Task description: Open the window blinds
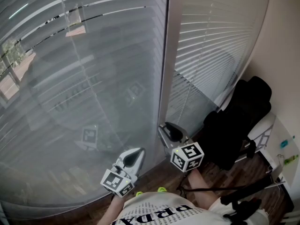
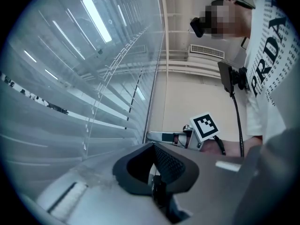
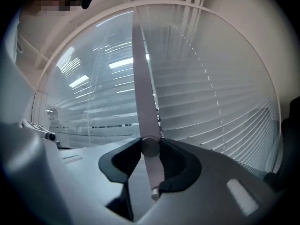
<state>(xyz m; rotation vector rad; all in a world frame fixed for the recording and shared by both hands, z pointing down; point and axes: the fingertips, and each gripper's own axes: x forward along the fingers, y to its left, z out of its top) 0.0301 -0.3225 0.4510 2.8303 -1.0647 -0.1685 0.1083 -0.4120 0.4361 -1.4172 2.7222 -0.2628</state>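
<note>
Clasping tilt wand [image 3: 142, 93], right gripper [image 3: 151, 159] jaws

three near views, all toward blinds [image 1: 93, 55]

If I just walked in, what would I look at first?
The big grey window blinds fill nearly the whole head view, with their slats tilted almost shut. In front of them, near the window frame, the right hand-held gripper is clamped on the blinds' thin tilt wand. The left hand-held gripper sits beside it, shut and holding nothing.
</note>
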